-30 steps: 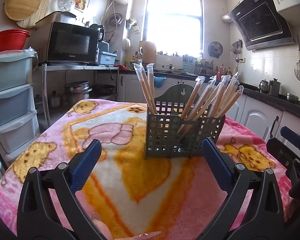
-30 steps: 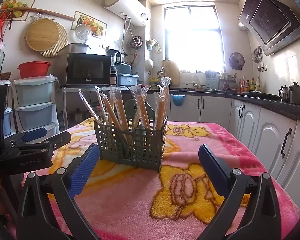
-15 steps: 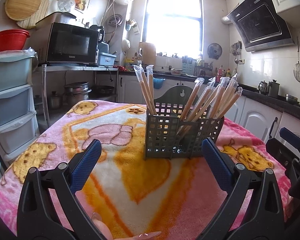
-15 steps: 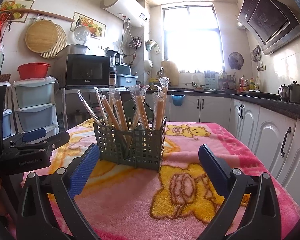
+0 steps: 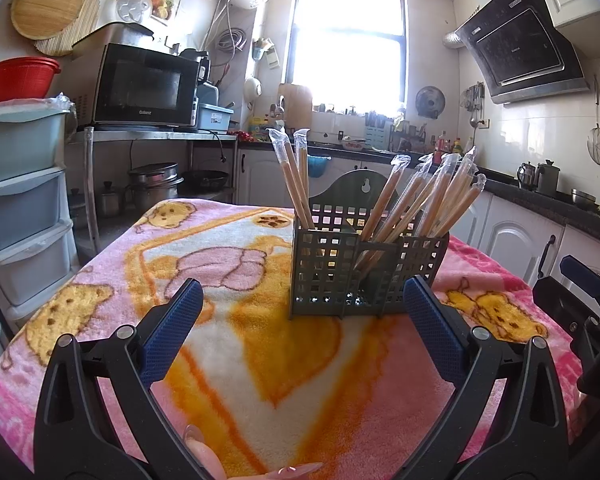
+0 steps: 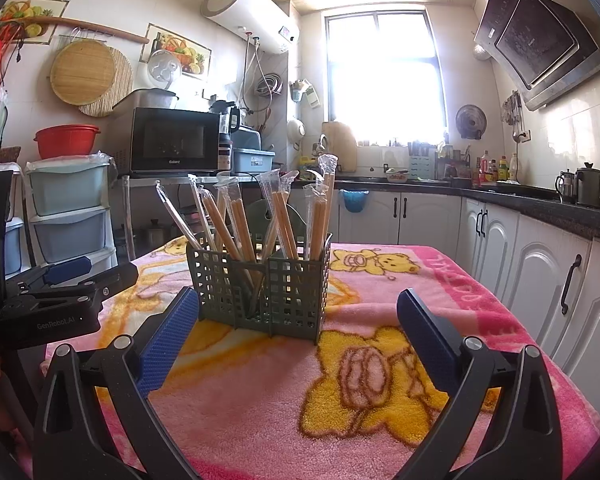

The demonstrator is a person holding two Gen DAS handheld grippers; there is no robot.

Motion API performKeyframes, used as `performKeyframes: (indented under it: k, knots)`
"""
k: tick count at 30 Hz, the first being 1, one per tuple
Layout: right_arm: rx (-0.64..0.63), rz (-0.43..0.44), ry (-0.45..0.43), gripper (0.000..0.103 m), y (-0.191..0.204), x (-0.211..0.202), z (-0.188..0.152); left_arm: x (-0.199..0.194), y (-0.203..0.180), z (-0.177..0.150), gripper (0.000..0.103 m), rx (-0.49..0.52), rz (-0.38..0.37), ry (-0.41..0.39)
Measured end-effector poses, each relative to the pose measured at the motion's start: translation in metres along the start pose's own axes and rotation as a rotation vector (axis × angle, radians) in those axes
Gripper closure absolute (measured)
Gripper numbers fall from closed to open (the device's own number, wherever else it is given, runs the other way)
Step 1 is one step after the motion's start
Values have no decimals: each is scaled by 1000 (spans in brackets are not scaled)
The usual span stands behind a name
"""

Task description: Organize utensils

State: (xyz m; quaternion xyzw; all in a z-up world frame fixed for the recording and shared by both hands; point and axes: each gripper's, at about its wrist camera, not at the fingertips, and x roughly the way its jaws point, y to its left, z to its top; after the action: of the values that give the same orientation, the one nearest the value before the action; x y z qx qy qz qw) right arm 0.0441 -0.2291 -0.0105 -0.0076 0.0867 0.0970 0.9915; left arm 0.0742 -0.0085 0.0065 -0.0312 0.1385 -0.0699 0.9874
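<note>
Left wrist view: the left gripper [image 5: 303, 326] is hovering low over the pink bear-print blanket [image 5: 204, 264], its two blue-padded fingers [image 5: 171, 330] spreading wide apart and gripping nothing. A person's fingertips [image 5: 204, 454] are showing at the near edge beneath it. The grey-green slotted utensil caddy [image 5: 366, 270] is standing upright on the blanket just beyond the fingertips, a little right of centre; neither pad is touching it. Plastic-wrapped chopsticks [image 5: 410, 200] are leaning in it: two pairs in the left compartment are tilting left, a larger bunch in the right compartment is fanning out to the right. At the far right edge, part of the right gripper [image 5: 584, 296] is showing, black with a blue pad.

Right wrist view: the right gripper [image 6: 298, 322] is likewise sitting wide open and empty above the blanket [image 6: 380, 380], blue pads [image 6: 428, 340] flanking the near side of the caddy [image 6: 260, 284] without contact. From this side the chopsticks [image 6: 236, 224] are standing in several compartments, most tilting left, one pair at the right corner nearly upright. The left gripper [image 6: 60, 292] is lying at the left edge, near the caddy but apart from it.

Far behind: a microwave [image 6: 172, 142] on a metal shelf, a bright window [image 6: 384, 84].
</note>
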Motion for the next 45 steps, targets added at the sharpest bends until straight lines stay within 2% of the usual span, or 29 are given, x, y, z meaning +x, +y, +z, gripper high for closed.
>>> performKeyframes:
  k: [45]
  knots:
    - [2,-1,6,6,-1,2,0,0,1,-2,10,-5,-1,9]
